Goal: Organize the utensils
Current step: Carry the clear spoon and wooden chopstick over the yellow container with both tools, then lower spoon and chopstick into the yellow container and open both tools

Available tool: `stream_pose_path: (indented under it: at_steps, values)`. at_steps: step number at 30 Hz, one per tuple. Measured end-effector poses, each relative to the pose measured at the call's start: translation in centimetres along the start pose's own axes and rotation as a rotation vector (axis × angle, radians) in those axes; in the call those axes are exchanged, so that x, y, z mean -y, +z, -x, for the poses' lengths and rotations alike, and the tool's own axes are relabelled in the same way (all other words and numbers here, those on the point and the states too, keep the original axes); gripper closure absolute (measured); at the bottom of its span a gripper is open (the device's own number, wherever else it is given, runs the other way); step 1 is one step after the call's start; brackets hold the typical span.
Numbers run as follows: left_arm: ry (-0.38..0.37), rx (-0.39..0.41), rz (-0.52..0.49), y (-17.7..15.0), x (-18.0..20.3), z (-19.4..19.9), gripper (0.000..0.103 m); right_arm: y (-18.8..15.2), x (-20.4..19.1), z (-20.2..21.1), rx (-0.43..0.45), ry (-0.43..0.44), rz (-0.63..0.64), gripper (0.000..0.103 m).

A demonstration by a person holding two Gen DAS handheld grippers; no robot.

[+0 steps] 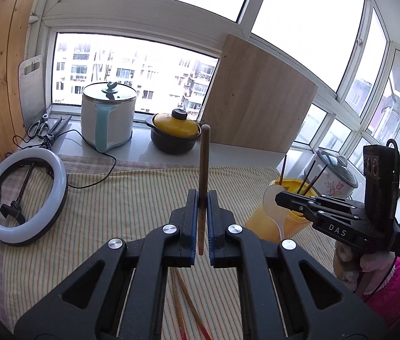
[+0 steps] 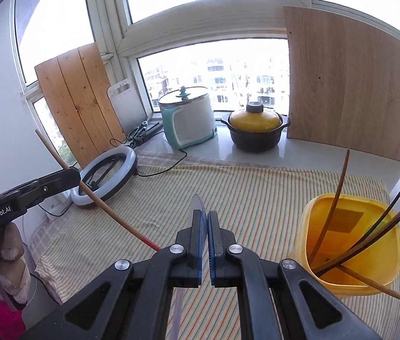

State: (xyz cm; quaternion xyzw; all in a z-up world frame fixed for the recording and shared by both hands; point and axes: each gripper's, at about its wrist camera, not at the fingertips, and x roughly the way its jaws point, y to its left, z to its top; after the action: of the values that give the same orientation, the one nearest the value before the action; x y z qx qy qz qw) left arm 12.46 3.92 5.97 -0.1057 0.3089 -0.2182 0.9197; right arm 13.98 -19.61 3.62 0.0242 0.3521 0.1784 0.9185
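My left gripper [image 1: 202, 198] is shut on a wooden chopstick [image 1: 203, 170], held upright above the striped cloth; it also shows in the right wrist view [image 2: 69, 180] with the chopstick [image 2: 106, 206] slanting down. My right gripper [image 2: 204, 218] is shut on a clear plastic spoon [image 2: 198, 204]; in the left wrist view the gripper [image 1: 280, 198] holds the spoon [image 1: 273, 206] in front of the yellow container [image 1: 279, 223]. The yellow container [image 2: 350, 280] holds several chopsticks [image 2: 333, 206] leaning on its rim. Two more chopsticks [image 1: 184, 297] lie on the cloth below my left gripper.
A ring light [image 1: 24, 198] lies at the cloth's left. On the sill stand a white-and-teal cooker [image 1: 108, 116], a yellow-lidded black pot [image 1: 174, 136], scissors [image 1: 40, 126] and a leaning wooden board [image 1: 256, 96]. A floral white pot [image 1: 336, 172] stands behind the yellow container.
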Motion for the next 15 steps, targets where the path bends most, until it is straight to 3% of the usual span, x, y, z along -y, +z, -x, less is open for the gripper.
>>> stream_pose_path:
  at_steps: [15]
  values:
    - [-0.129,0.057,-0.071,4.7,7.5,-1.7,0.099,3.5,7.8,4.0,0.152,-0.137,-0.116,0.102]
